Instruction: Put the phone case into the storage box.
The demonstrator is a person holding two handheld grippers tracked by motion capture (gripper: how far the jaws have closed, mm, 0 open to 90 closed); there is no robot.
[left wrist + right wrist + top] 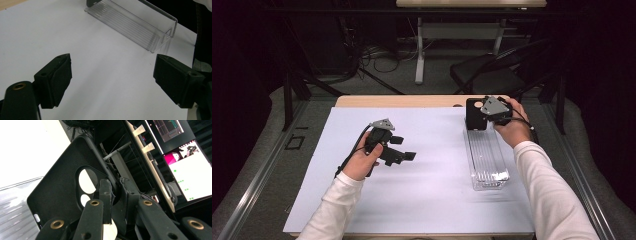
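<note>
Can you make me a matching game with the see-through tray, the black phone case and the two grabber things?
Things:
1. clear tray
2. black phone case
3. left gripper
4. right gripper

States:
A. pinched by its edge
B. open over the white sheet, holding nothing
C. lying on the table's right side
D. shut on something thin

Pairs: 1-C, 2-A, 3-B, 4-D

Wide open white counter [422, 195] across the centre and lower left of the high view, plenty of room to sweep through. At right, the clear tray [486, 157] runs lengthwise, blocking that lane, with the black phone case [475, 116] upright at its far end. The left claw [404, 148] hovers mid-frame.
</note>
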